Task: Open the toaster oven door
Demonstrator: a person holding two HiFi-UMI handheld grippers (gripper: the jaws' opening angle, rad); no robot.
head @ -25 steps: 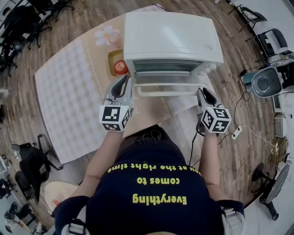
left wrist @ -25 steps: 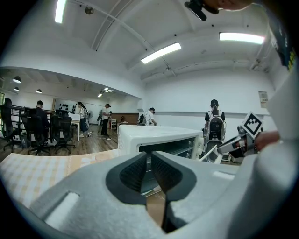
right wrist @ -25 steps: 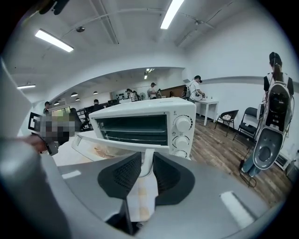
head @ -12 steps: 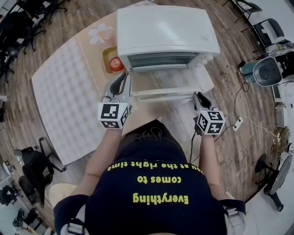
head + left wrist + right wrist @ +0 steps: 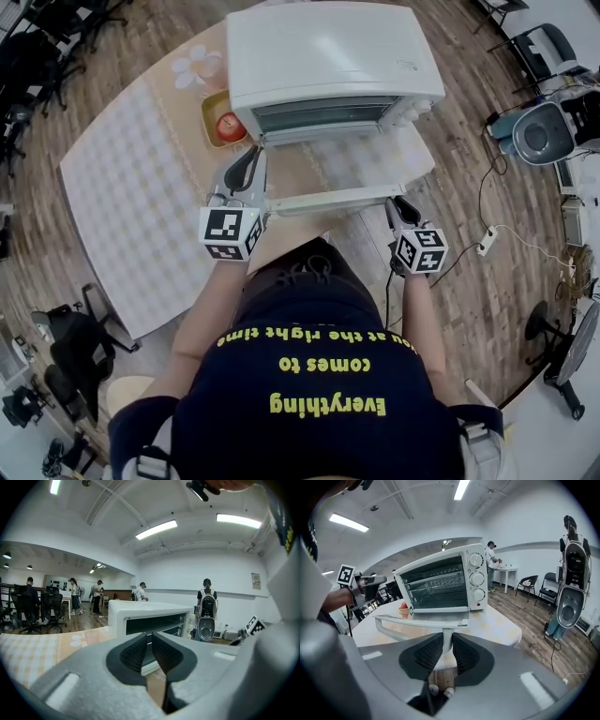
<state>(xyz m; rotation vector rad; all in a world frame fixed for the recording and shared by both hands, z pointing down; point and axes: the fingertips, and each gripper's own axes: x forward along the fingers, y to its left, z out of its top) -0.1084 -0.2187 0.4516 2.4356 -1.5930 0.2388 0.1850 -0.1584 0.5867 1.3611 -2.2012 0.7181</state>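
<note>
The white toaster oven (image 5: 328, 56) stands at the table's far side, its glass door (image 5: 328, 164) folded down nearly flat toward me. My right gripper (image 5: 401, 208) is at the right end of the door handle (image 5: 328, 199). In the right gripper view its jaws (image 5: 447, 639) have just been closing and the pads now press on the handle's end post (image 5: 446, 634). My left gripper (image 5: 247, 173) hovers by the door's left edge, apart from it. Its jaws (image 5: 149, 637) are down to a narrow slit with nothing between them.
A yellow dish with a red fruit (image 5: 228, 127) sits left of the oven, close to the left gripper. The checked tablecloth (image 5: 131, 187) spreads to the left. A power strip (image 5: 486, 246), cables and a round appliance (image 5: 536, 136) lie on the floor at right.
The oven door has swung farther down and out toward me. My right gripper came down and back with the handle. The left gripper has hardly shifted.
</note>
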